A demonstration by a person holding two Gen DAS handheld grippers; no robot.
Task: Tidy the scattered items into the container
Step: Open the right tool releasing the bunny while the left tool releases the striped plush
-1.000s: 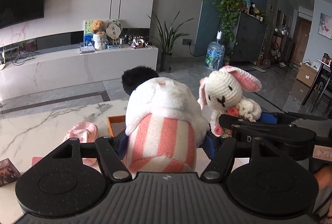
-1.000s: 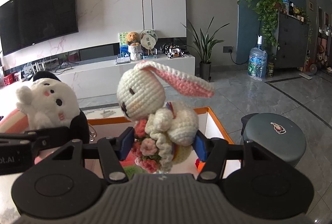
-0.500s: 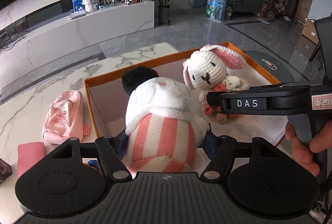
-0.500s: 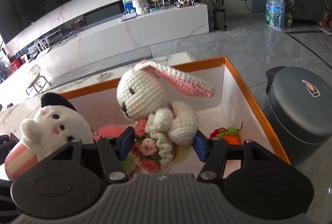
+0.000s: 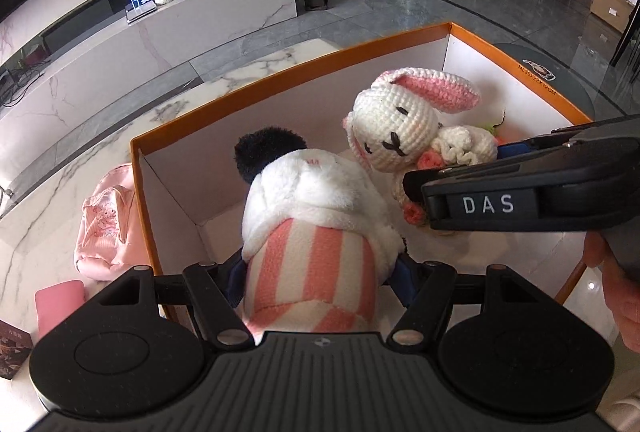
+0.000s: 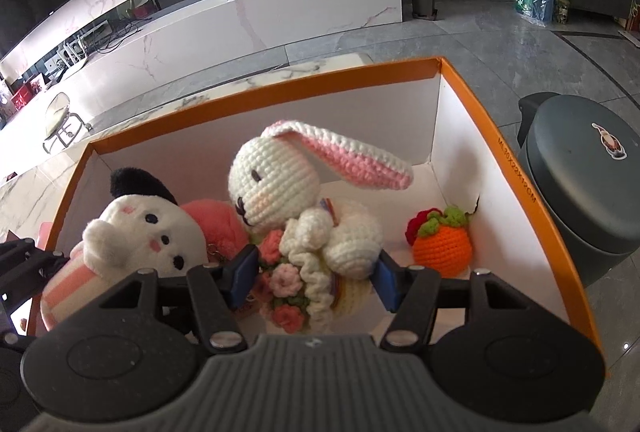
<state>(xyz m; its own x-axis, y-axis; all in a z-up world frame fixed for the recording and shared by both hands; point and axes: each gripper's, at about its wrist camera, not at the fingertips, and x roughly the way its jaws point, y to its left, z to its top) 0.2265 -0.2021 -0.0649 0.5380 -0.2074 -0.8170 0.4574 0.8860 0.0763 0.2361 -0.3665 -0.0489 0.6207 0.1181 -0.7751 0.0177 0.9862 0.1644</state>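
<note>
Two soft toys hang inside the orange-rimmed box (image 6: 476,112), each clamped in its own gripper. The left gripper (image 5: 320,272) is clenched on a white plush in a pink-and-white striped outfit (image 5: 316,232) with a black tuft on its head, its blue pads pressed into the striped body above the box floor near the box's left wall. The right gripper (image 6: 316,278) grips a crocheted bunny (image 6: 304,208) (white, one long pink-lined ear flopped sideways) around its lower body, where a cluster of knitted pink flowers sits against the left pad. The bunny is near the middle of the box, just beside the plush and to its right; in the right wrist view the two look to be touching at the head, though contact is hard to confirm. A crocheted orange fruit with a green top (image 6: 440,246) lies on the box floor in the far right corner, well apart from the plush. Outside the box, against its left wall, a small pink backpack (image 5: 106,228) lies on the marble table (image 5: 60,168), with a flat pink item (image 5: 60,302) nearer the camera. A dark grey lidded bin (image 6: 580,192) stands on the floor beyond the box's right wall.
</note>
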